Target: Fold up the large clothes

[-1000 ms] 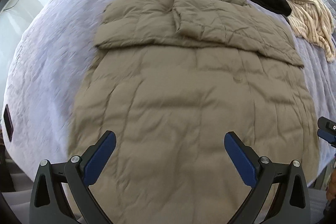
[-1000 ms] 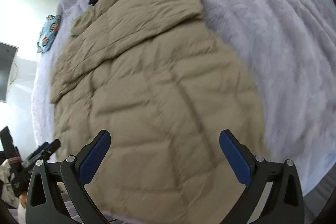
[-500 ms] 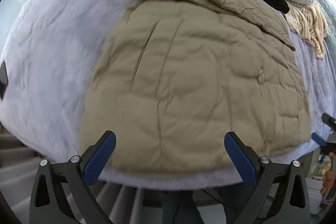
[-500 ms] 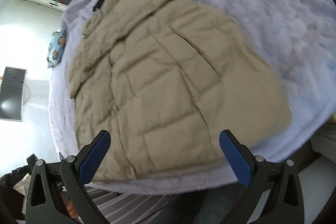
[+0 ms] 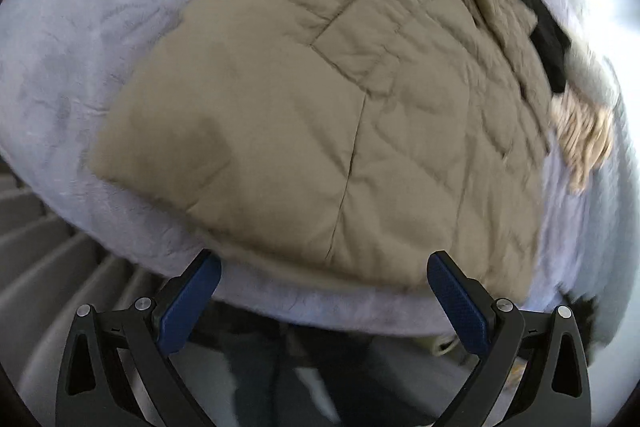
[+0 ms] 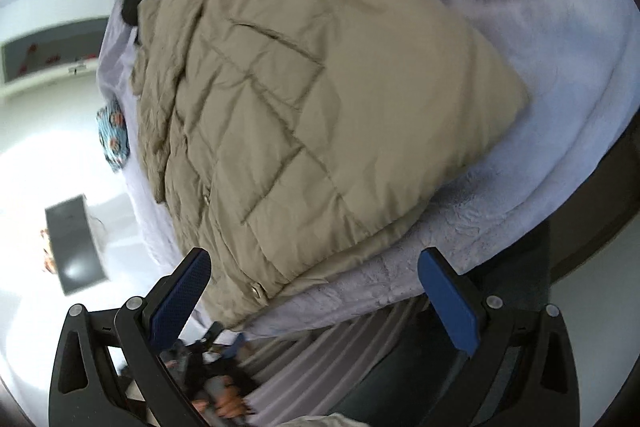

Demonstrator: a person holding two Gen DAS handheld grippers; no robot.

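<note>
Left wrist view: the left gripper [image 5: 324, 291] has its jaws spread wide and holds nothing; it sits over the near edge of the bed [image 5: 80, 27]. The khaki quilted puffer jacket [image 5: 320, 115] lies flat on the lavender plush bed cover, hem toward the gripper, sleeves folded across its upper part. A black garment [image 5: 544, 31] and a beige striped garment [image 5: 580, 135] lie beyond it. Right wrist view: the right gripper [image 6: 314, 291] is likewise spread wide and empty, near the jacket's hem corner with the snap buttons [image 6: 256, 291].
</note>
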